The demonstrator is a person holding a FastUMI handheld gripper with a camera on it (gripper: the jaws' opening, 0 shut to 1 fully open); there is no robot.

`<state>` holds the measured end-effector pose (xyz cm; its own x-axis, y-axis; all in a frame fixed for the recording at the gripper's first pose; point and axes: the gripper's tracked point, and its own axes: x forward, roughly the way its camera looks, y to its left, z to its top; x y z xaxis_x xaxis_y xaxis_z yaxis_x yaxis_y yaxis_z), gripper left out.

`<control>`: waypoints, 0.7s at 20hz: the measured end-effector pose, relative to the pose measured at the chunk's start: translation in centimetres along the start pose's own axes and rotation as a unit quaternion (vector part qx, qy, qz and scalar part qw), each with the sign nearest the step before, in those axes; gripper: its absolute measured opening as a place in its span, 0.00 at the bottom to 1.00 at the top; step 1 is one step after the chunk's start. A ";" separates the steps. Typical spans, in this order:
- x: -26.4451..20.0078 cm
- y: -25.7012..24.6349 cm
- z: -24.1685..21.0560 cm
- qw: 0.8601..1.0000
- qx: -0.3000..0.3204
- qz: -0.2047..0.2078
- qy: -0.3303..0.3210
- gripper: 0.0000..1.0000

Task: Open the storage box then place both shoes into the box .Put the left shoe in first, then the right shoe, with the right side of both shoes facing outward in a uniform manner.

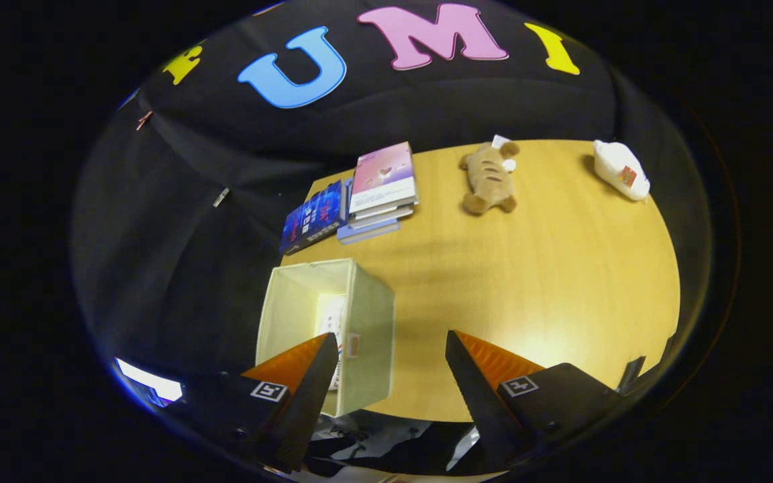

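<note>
Wooden table [527, 282] — open storage box [366, 315] ahead of spread, empty fingers [313, 376].

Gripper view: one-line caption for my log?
Open hand-held gripper above a wooden table, an open pale fabric storage box beside one finger.

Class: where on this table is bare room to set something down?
Bare wood spreads right of the storage box, beyond the open gripper, up to the plush toy and white packet. Crowded: the books behind the box.

Books [366, 194], plush toy [489, 176] (tabletop [547, 282])
</note>
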<state>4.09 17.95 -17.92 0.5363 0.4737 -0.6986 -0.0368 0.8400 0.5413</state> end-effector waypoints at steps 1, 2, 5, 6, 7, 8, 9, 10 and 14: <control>-0.4 -1.3 0.7 1.000 -0.017 -0.013 -0.021 0.99; -0.7 -2.8 1.3 0.998 -0.035 -0.030 -0.036 0.99; -2.3 -5.8 2.2 0.992 -0.076 -0.065 -0.074 0.99; -2.8 -6.6 2.5 0.990 -0.084 -0.073 -0.087 0.99; -3.3 -7.2 2.7 0.988 -0.091 -0.080 -0.100 0.99; -3.7 -7.8 3.1 0.985 -0.100 -0.087 -0.114 0.99; -4.1 -8.3 3.5 0.981 -0.110 -0.094 -0.131 0.99; -4.6 -8.7 4.0 0.976 -0.120 -0.100 -0.151 0.99; -8.0 -9.0 6.7 0.948 -0.163 -0.120 -0.246 0.99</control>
<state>5.81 4.83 -14.04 0.8880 0.1440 -0.4368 -0.0782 0.9831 0.1653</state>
